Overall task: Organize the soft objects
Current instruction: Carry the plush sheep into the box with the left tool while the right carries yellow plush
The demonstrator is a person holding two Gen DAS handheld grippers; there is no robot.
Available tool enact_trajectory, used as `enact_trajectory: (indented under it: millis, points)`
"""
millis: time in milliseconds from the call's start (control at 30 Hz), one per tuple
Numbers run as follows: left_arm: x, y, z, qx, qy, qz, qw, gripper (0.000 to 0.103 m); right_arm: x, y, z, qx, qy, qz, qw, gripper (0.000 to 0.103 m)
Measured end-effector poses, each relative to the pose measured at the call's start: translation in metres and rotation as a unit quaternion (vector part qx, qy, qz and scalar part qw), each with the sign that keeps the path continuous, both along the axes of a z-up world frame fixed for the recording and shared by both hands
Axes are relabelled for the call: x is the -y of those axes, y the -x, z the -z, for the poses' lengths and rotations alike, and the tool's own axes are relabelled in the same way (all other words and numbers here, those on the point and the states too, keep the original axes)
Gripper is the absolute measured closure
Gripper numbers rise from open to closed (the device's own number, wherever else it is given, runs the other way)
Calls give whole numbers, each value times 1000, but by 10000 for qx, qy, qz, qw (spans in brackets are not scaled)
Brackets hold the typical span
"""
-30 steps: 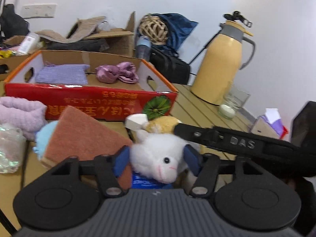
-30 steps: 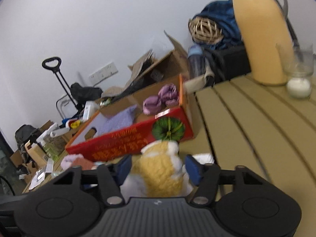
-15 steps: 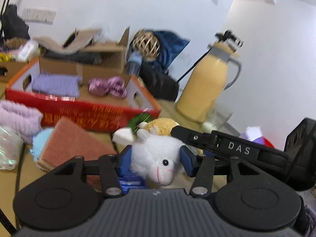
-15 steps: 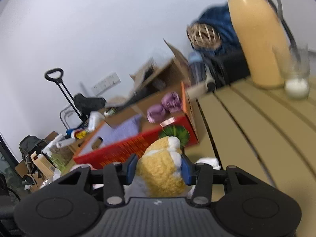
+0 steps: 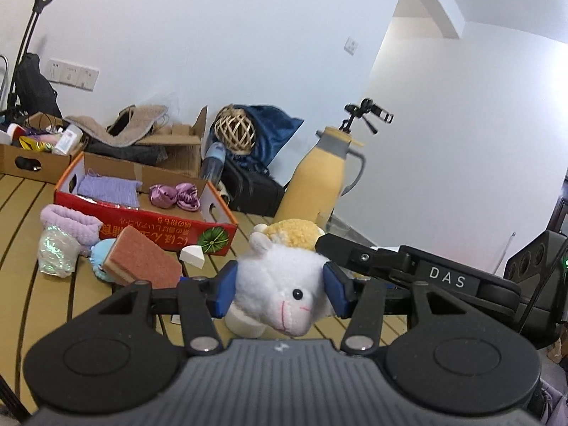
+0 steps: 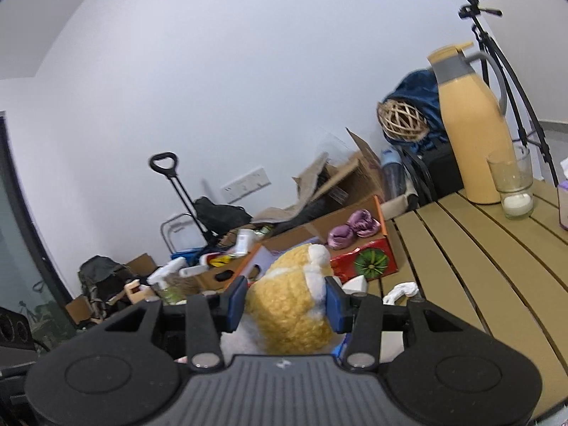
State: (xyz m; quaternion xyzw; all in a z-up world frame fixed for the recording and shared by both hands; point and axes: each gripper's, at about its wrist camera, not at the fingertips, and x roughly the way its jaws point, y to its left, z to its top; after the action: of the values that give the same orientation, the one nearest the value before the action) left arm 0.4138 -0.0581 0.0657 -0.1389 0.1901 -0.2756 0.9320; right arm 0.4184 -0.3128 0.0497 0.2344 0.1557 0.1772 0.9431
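Note:
My left gripper (image 5: 279, 289) is shut on the white head of a plush lamb (image 5: 284, 284) and holds it above the slatted table. My right gripper (image 6: 285, 300) is shut on the same toy's yellow woolly body (image 6: 291, 314), which also shows in the left wrist view (image 5: 294, 230). The red cardboard box (image 5: 159, 227) lies to the left and beyond; it holds a purple knitted cloth (image 5: 108, 190) and purple satin scrunchies (image 5: 174, 195). The box also shows in the right wrist view (image 6: 369, 261).
On the table by the box lie a lilac fluffy sock (image 5: 69, 222), a glittery pouch (image 5: 56, 254), a brown sponge (image 5: 145, 262), a blue puff (image 5: 101, 255) and a white wedge (image 5: 192, 257). A yellow thermos (image 6: 470, 135) and a candle glass (image 6: 513, 184) stand at the far right.
Both grippers have lifted the plush lamb up and back from the table. The box and loose items now sit lower and farther in both views.

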Motion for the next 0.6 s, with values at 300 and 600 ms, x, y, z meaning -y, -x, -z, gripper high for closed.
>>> enact_trajectory:
  millis: [300,600]
  points:
    - [-8,9,-13,97,178,-14,9998,50,-6,28,-19,263,60,-70,9996,58]
    - [-8,-103,-19,14,317,49,9995,50,-6,-52,-30,262,188,-23,9995,58]
